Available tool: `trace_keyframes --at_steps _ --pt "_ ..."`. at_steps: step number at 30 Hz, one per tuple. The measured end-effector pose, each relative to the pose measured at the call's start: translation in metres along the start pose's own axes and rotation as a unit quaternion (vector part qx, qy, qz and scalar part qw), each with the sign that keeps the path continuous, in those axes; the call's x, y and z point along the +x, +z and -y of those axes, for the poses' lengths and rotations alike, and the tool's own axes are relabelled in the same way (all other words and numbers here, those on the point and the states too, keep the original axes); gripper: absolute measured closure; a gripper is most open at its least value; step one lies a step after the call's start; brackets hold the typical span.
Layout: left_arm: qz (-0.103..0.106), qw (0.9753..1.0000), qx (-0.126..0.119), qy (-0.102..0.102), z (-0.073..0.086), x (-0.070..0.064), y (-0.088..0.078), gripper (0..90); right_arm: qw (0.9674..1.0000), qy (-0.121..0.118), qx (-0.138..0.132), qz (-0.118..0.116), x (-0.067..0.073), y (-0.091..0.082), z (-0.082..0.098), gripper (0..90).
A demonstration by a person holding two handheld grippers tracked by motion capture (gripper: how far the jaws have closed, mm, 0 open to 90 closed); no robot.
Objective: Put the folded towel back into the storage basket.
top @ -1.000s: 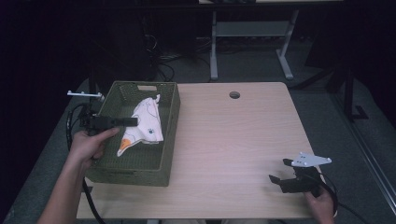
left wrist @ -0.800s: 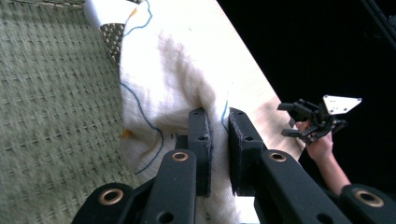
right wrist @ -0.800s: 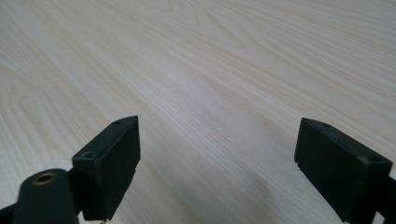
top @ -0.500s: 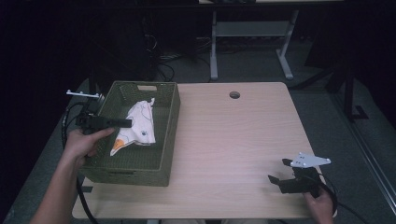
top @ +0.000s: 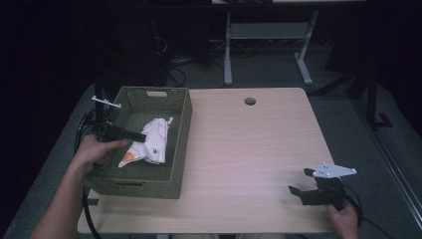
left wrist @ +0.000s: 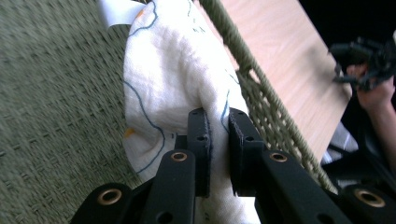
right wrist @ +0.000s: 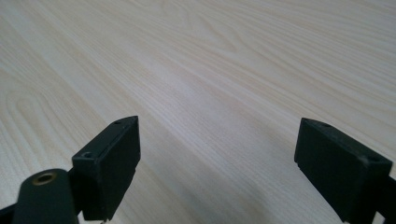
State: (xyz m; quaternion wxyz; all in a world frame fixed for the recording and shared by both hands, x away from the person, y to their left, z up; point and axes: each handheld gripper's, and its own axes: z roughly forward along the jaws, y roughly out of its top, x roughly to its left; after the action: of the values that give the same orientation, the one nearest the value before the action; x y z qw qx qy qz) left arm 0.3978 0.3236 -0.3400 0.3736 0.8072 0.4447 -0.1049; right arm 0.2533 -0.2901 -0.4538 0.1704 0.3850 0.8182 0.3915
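a light wood-grain table (top: 249,149) fills the middle of the frame, with a round cable hole (top: 250,101) near its far edge. under and around it lies grey carpet (top: 348,119). at the upper middle stands a pale metal desk frame (top: 268,45), its legs splaying onto the floor, and dark cables (top: 174,64) tangle on the floor to its left. a dark stand leg (top: 370,94) crosses the right side. the upper left and upper right corners sink into near black; light falls mainly on the tabletop.
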Motion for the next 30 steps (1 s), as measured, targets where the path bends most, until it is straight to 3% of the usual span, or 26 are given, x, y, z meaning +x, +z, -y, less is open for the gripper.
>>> trace_keyframes --at_steps 1,2,4,7,12,18,20,22,25,26,27,28,30 --pt "-0.033 0.9992 0.014 0.015 -0.003 0.002 0.004 80.2 1.0000 0.001 0.001 -0.001 -0.001 0.000 0.000 13.8" --pt "-0.054 0.9980 0.022 0.023 -0.004 0.003 0.006 75.2 1.0000 0.001 0.002 -0.003 -0.001 0.001 0.000 13.7" --pt "-0.074 0.9969 0.021 0.020 -0.007 0.006 0.008 67.3 1.0000 0.000 0.006 -0.002 -0.002 0.001 0.000 13.8" --pt "-0.073 0.9971 0.016 0.014 -0.010 0.006 0.009 63.8 1.0000 0.002 0.003 -0.003 -0.002 0.000 0.000 13.7" --pt "-0.097 0.9949 0.026 0.005 -0.011 0.006 0.014 64.9 1.0000 0.001 0.005 -0.004 -0.003 0.000 0.001 13.8" --pt "-0.094 0.9946 0.045 -0.008 -0.005 0.013 0.026 68.3 1.0000 -0.002 0.004 -0.007 -0.001 0.000 0.000 13.8" --pt "-0.110 0.9905 0.082 0.002 -0.003 0.011 0.038 68.4 0.9999 -0.005 0.006 -0.010 0.000 0.002 0.000 13.8" --pt "-0.135 0.9862 0.096 0.012 -0.004 0.008 0.044 66.1 0.9999 -0.006 0.008 -0.010 0.002 0.002 0.000 13.8" --pt "-0.143 0.9831 0.114 0.015 -0.005 0.008 0.053 67.7 0.9999 -0.010 0.008 -0.012 0.002 0.002 0.000 13.7" --pt "-0.143 0.9831 0.114 0.015 -0.005 0.008 0.053 69.4 0.9999 -0.009 0.007 -0.012 0.002 0.001 0.000 13.7" --pt "-0.148 0.9794 0.136 0.014 -0.005 0.010 0.060 71.1 0.9999 -0.011 0.007 -0.010 0.002 0.001 0.000 13.7" --pt "-0.148 0.9794 0.136 0.014 -0.005 0.010 0.060 71.8 0.9999 -0.010 0.005 -0.010 0.002 0.000 0.000 13.8" --pt "-0.162 0.9741 0.157 0.014 -0.004 0.012 0.068 72.8 0.9999 -0.011 0.005 -0.011 0.002 0.000 0.000 13.7"
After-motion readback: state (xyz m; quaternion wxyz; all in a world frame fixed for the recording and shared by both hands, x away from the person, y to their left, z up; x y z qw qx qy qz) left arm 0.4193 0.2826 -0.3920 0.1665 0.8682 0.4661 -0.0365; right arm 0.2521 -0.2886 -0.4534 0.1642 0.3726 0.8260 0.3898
